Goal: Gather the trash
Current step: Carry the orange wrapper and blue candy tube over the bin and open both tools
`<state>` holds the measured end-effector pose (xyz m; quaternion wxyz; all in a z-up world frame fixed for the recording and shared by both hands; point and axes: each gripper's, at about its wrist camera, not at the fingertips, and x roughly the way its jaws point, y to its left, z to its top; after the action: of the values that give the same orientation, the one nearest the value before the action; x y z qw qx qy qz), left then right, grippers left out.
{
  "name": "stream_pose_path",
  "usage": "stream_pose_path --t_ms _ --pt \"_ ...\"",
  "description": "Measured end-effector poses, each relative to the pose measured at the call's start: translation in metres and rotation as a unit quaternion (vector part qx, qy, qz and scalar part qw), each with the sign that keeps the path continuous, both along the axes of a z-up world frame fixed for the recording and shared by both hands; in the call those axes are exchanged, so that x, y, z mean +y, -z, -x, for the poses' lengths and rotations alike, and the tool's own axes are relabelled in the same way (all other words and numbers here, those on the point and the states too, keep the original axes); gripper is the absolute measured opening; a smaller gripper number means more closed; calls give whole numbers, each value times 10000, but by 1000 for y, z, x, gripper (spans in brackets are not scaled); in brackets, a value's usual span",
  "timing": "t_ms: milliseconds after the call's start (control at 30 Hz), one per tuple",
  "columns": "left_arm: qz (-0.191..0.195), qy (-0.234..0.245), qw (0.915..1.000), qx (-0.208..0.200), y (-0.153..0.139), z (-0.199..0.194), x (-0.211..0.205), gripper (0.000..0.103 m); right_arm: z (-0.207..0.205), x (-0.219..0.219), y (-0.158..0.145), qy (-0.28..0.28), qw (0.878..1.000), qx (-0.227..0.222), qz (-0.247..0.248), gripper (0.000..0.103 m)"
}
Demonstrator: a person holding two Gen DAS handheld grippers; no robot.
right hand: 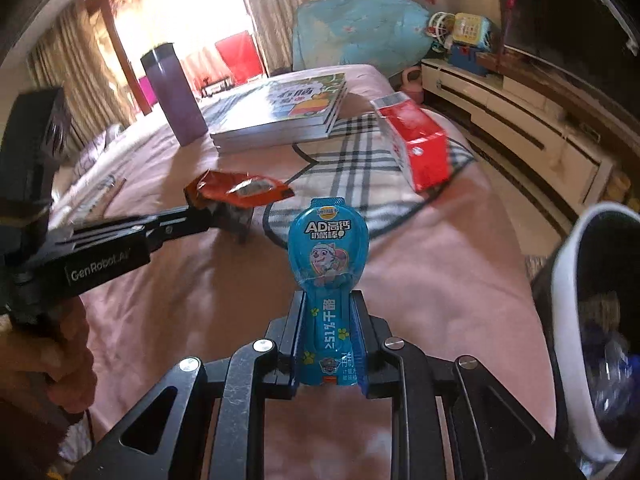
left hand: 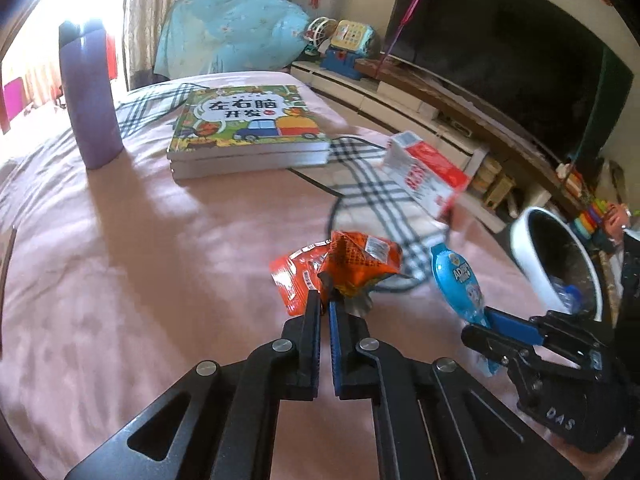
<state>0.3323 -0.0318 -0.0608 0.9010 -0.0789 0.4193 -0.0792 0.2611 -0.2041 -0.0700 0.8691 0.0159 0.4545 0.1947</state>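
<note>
An orange snack wrapper [left hand: 352, 264], crumpled, is hanging pinched above the pink bedspread. Right of it, a blue cheese-stick wrapper [right hand: 326, 264] is standing upright, clamped at its stem. Far right, a white-rimmed bin [left hand: 536, 276] is tilting open.

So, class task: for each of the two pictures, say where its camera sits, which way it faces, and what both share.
Left wrist: on the left gripper, facing along its fingers over the pink bed; it pinches the orange wrapper; the right gripper shows alongside.
Right wrist: on the right gripper, facing the same way; it clamps the blue cheese-stick wrapper; the left gripper and a hand show.
Shared: books, purple bottle, red carton, white bin.
</note>
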Motion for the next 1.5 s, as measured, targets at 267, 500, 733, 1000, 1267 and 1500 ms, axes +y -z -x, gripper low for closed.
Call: stream_pose_path --t_ms 267,500,733,1000,1267,1500 --pt "194 220 9995 -130 -17 45 -21 2 36 -34 -11 297 9991 -52 -312 20" --pt "203 463 9986 -180 -26 74 -46 2 62 -59 -20 531 9973 -141 -487 20" --pt "219 608 9977 -211 -34 90 -67 2 81 -80 -29 757 9950 -254 -604 20" --pt "187 856 9958 -277 -43 99 -94 2 94 -106 -35 1023 9920 -366 -650 20" --pt "141 1063 9938 -307 -48 102 -118 2 106 -133 -39 1292 9881 -446 -700 20" --pt "130 1173 9925 -313 -51 101 -132 2 111 -149 -42 1444 9854 -499 -754 20"
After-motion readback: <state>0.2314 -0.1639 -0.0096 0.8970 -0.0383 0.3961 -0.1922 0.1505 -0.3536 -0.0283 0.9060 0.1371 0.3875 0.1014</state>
